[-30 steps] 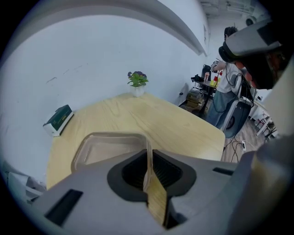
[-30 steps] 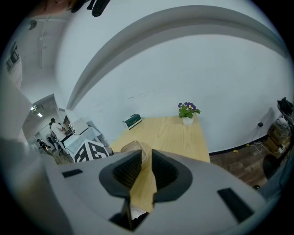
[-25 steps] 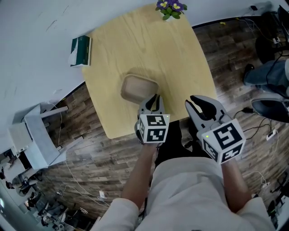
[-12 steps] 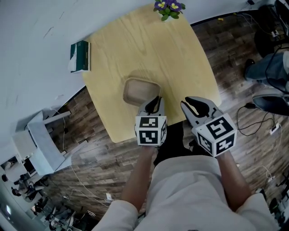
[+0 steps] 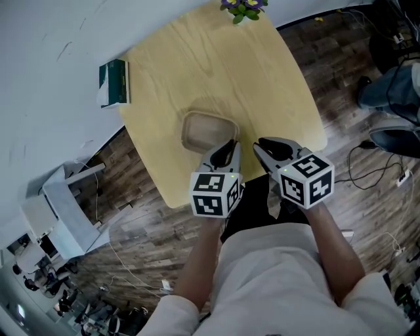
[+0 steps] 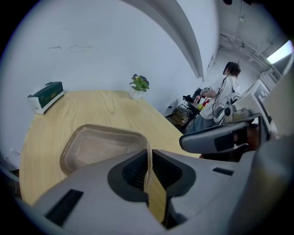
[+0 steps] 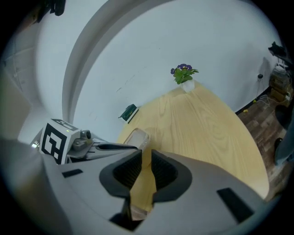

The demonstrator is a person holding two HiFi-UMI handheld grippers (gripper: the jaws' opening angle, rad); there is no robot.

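Now parked side by side at the near edge of the surface (image 5: 262, 72), likely ready to reach. Left hand-held gripper (image 5: 230, 144) pinched together, empty; right hand-held gripper (image 5: 261, 146) a crack apart, empty. Brown tray (image 5: 209, 131) flat, just ahead at 12 o'clock.

The tabletop (image 5: 262, 85) carries a shallow container (image 5: 209, 133) just ahead of the left gripper (image 5: 226, 149), a green box (image 5: 113, 83) farther ahead-left, and a potted plant (image 5: 244, 6) farthest ahead.
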